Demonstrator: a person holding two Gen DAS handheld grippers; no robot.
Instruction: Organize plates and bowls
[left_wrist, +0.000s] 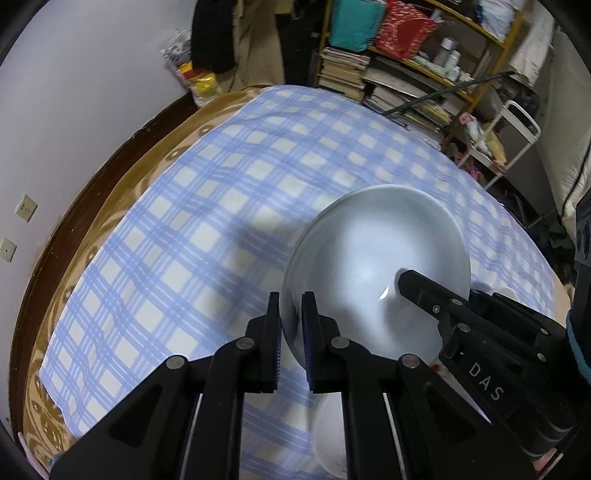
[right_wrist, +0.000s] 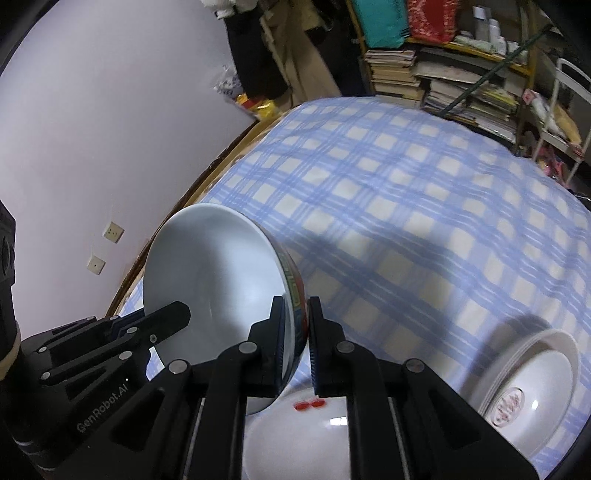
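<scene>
- The big white bowl (left_wrist: 373, 273) is up in the air over the bed (left_wrist: 184, 206), tipped on its side. It is not resting on anything.
- The left gripper (left_wrist: 291, 332) has its two fingers pressed on the bowl's rim, one on the inside and one on the outside, with only the thin wall between them.
- The right gripper (right_wrist: 295, 332) pinches the other side of the same bowl (right_wrist: 218, 280) in the same way, so both grippers carry it together. From this side you can see a colored band on the outside of the bowl.
- Right under the held bowl sits another white bowl (right_wrist: 314, 435) with small red marks inside. It looks like the place where the held bowl should go.
- A stack of plates (right_wrist: 524, 391) with a red picture in the middle sits on the bed to the right, well apart from the bowls. That part looks tidy already.
- So I think the job is somewhere in the middle. The plates seem stacked, and this bowl is not put down yet.
- What is left: turn the bowl flat, lower it into the bowl below, and let go. I cannot tell if more dishes wait outside the pictures.
</scene>
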